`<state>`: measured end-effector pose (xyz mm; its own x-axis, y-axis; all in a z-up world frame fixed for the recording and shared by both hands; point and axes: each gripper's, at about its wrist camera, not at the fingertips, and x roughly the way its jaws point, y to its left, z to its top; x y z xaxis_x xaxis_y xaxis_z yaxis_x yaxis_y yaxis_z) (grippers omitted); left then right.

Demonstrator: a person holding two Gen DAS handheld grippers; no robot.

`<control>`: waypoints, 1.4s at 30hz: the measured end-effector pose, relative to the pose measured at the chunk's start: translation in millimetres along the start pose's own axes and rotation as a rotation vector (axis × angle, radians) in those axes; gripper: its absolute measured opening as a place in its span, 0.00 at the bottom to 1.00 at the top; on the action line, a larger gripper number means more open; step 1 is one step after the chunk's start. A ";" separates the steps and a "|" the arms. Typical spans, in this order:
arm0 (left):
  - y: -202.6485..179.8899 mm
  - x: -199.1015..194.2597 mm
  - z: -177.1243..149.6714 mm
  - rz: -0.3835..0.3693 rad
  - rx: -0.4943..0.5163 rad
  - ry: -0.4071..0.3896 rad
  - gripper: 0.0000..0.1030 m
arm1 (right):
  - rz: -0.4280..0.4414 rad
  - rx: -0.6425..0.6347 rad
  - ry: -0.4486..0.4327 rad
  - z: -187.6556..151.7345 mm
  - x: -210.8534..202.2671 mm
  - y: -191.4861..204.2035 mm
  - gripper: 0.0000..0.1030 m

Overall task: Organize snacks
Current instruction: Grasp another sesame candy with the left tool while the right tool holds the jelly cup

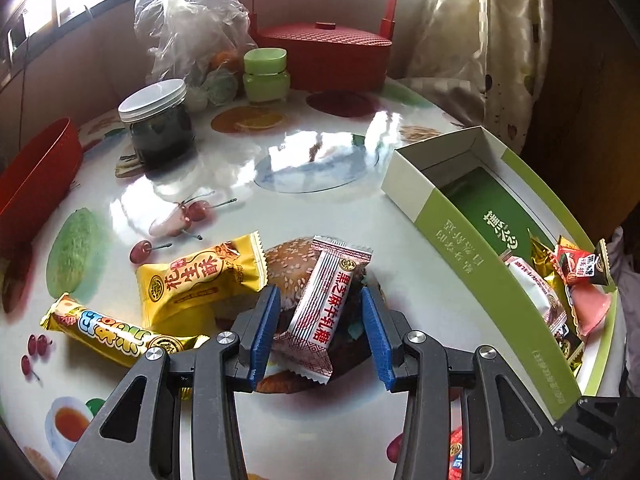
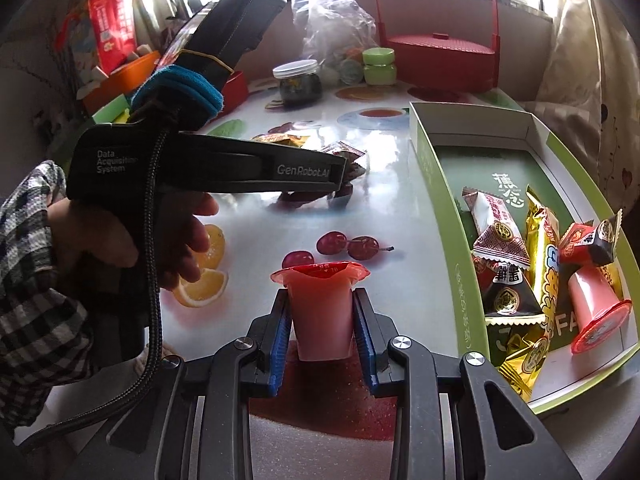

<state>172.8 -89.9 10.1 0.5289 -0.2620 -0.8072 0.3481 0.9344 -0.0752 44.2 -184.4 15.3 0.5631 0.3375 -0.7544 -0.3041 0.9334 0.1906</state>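
In the left wrist view my left gripper (image 1: 320,316) is open, its blue pads on either side of a white-and-red nougat packet (image 1: 324,304) lying on the table, not touching it. A yellow peanut-crisp packet (image 1: 200,276) and a gold bar packet (image 1: 116,330) lie to its left. The green snack box (image 1: 492,256) stands to the right with several snacks inside. In the right wrist view my right gripper (image 2: 321,320) is shut on a pink jelly cup (image 2: 320,308), held just left of the green box (image 2: 452,248). The left gripper body (image 2: 208,168) shows at the left.
At the table's far side stand a dark jar with a white lid (image 1: 158,124), a green jar (image 1: 266,74), a plastic bag (image 1: 188,24) and a red lidded basket (image 1: 324,50). A red bowl (image 1: 36,168) is at the left edge. The tablecloth carries printed food pictures.
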 end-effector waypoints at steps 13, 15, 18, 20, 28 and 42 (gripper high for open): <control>3.2 -3.6 -3.1 0.011 -0.019 -0.012 0.20 | -0.006 -0.002 0.001 0.4 -0.1 0.6 0.28; 3.9 -5.0 -4.3 0.010 -0.021 -0.014 0.19 | -0.012 -0.006 0.001 0.3 -0.1 1.4 0.28; 6.0 -9.5 -7.2 0.009 -0.032 -0.022 0.19 | -0.021 -0.011 0.000 0.3 0.2 2.5 0.28; 7.1 -15.0 -9.4 0.010 -0.033 -0.032 0.19 | -0.031 -0.012 -0.001 0.1 0.1 2.8 0.28; 8.6 -37.7 -17.6 0.008 -0.039 -0.064 0.19 | -0.058 -0.008 -0.005 -1.4 -3.6 1.9 0.28; 2.1 -74.9 -24.8 0.002 -0.031 -0.123 0.19 | -0.078 0.010 -0.058 -0.7 -23.9 2.0 0.27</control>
<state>114.8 -62.4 55.9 0.6211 -0.2863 -0.7295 0.3241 0.9414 -0.0936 29.5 -190.7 33.2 0.6281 0.2699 -0.7298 -0.2498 0.9582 0.1394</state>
